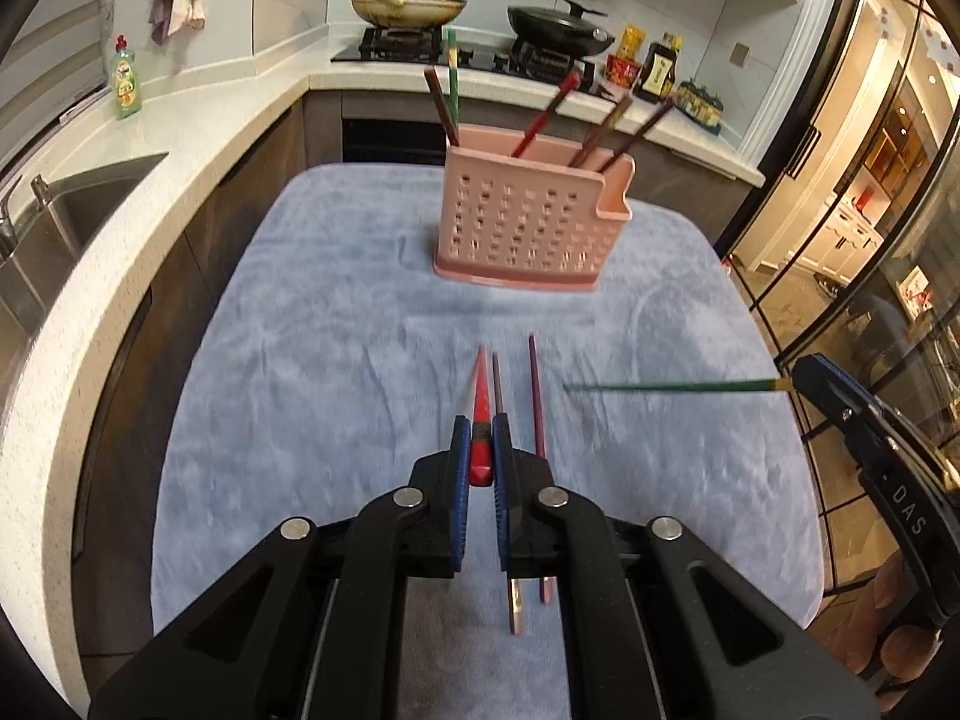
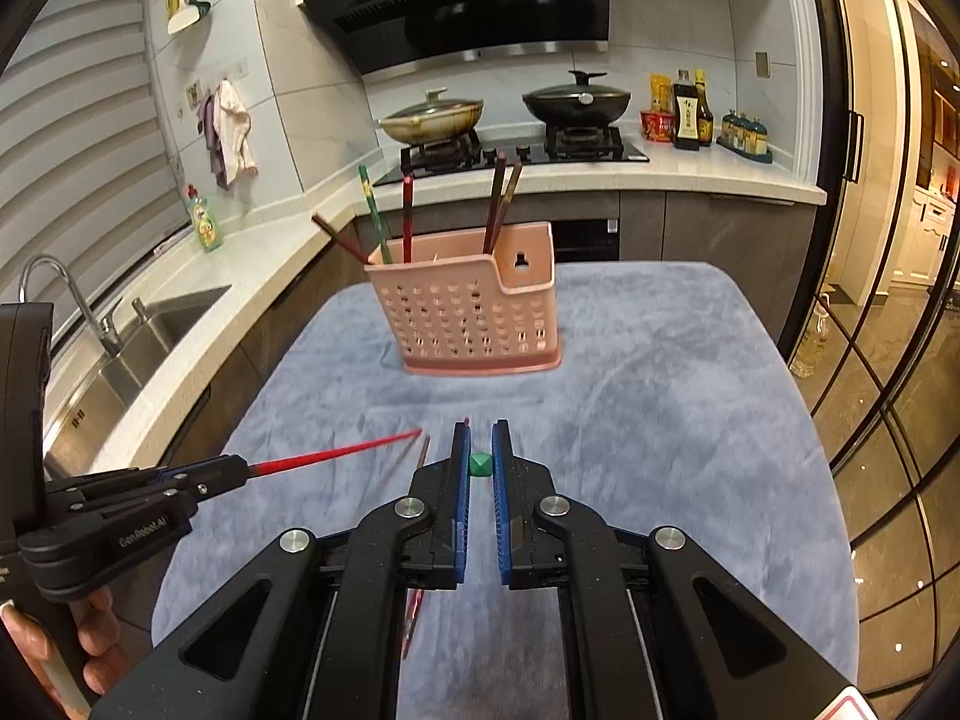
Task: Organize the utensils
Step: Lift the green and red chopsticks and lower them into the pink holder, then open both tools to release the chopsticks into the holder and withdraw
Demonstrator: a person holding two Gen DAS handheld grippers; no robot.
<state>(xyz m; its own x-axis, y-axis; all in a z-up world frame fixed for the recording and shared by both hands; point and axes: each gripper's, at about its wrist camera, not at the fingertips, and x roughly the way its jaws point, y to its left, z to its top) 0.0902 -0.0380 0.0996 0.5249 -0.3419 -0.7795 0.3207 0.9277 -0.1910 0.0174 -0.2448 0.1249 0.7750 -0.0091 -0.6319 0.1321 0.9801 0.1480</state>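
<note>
A pink perforated utensil holder [image 1: 519, 225] [image 2: 474, 312] stands on the blue cloth with several chopsticks upright in it. My left gripper [image 1: 480, 441] is shut on a red chopstick [image 1: 481, 402] that points toward the holder; the right wrist view shows it from the side [image 2: 336, 453]. My right gripper [image 2: 480, 450] is shut on a green chopstick, seen end-on [image 2: 480, 463] and lengthwise in the left wrist view [image 1: 666, 387]. Two purple chopsticks [image 1: 536, 396] lie on the cloth under and right of the left gripper.
The blue cloth [image 1: 312, 360] covers the table. A sink [image 2: 138, 330] and counter with a green soap bottle [image 1: 126, 81] are to the left. A stove with two pans [image 2: 576, 99] and sauce bottles stands behind. Glass doors are to the right.
</note>
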